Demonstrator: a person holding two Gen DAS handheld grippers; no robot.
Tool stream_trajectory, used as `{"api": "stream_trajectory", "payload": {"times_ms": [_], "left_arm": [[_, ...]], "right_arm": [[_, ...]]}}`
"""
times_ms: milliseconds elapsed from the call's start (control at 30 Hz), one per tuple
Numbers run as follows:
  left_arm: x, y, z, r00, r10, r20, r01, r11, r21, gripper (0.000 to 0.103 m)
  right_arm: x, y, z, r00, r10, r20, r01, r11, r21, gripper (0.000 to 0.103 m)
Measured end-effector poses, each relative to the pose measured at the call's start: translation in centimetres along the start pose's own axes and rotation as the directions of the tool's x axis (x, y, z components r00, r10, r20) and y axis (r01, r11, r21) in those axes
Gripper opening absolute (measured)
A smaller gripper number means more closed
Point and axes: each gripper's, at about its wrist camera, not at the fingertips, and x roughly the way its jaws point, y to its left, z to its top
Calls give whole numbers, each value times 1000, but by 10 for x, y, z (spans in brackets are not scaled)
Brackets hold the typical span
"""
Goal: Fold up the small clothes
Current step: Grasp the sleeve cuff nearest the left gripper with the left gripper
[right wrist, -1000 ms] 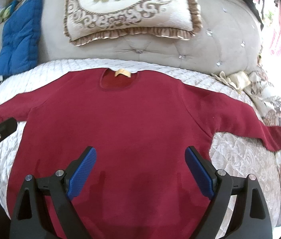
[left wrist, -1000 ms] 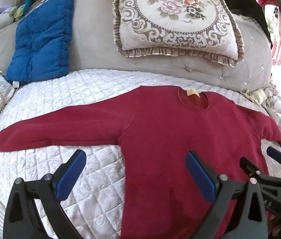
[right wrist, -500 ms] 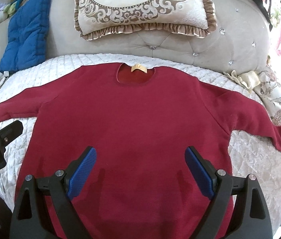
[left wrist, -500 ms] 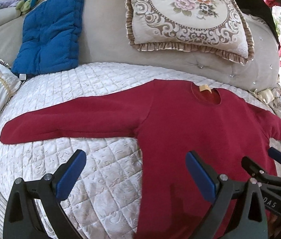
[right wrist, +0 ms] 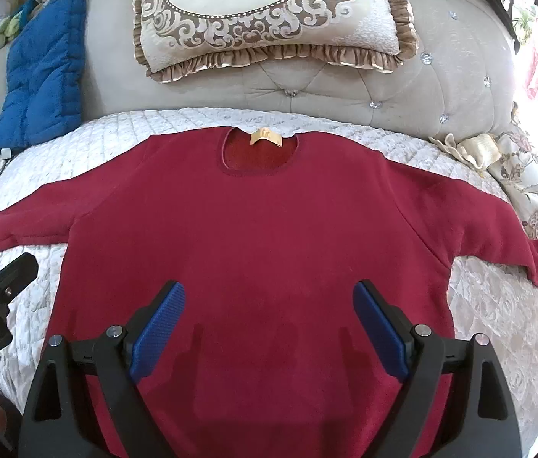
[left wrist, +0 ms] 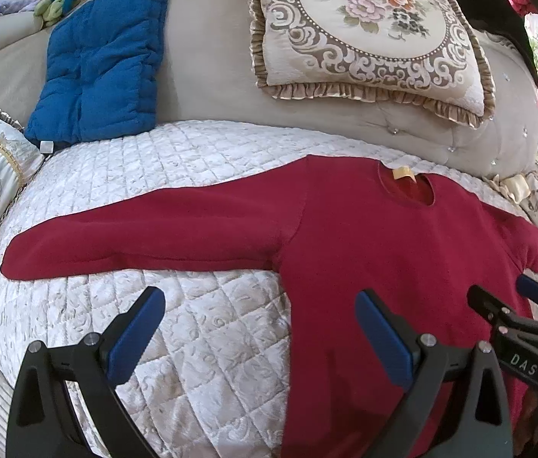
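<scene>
A red sweater (right wrist: 261, 236) lies flat and unfolded on a quilted sofa seat (left wrist: 177, 168), sleeves out, with the left gripper (left wrist: 259, 330) and right gripper (right wrist: 269, 322) both spread and empty above its near hem, so folding looks unstarted.

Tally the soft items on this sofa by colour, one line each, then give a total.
Red: 1, the sweater
Blue: 1, the quilted cushion
Beige floral: 1, the ruffled pillow
White: 1, the quilted cover
Total: 4
</scene>
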Motion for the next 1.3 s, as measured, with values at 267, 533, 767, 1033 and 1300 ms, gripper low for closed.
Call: {"api": "stream_trajectory", "payload": {"times_ms": [267, 533, 767, 1033, 1300], "left_arm": [[2, 26, 9, 999, 32, -7, -32, 999, -37, 101], [6, 93, 16, 993, 117, -27, -120, 977, -178, 101], [11, 148, 20, 986, 155, -65, -168, 940, -296, 101], [9, 231, 27, 965, 215, -150, -259, 869, -421, 101], [34, 298, 13, 955, 177, -237, -286, 754, -591, 95]], "right_arm": [[4, 4, 8, 1000, 5, 1, -5, 1000, 3, 73], [12, 18, 22, 999, 48, 4, -48, 999, 12, 72], [17, 38, 27, 998, 62, -6, -62, 998, -34, 70], [14, 43, 27, 995, 104, -4, -104, 994, -45, 70], [21, 44, 21, 990, 134, -34, -135, 990, -29, 70]]}}
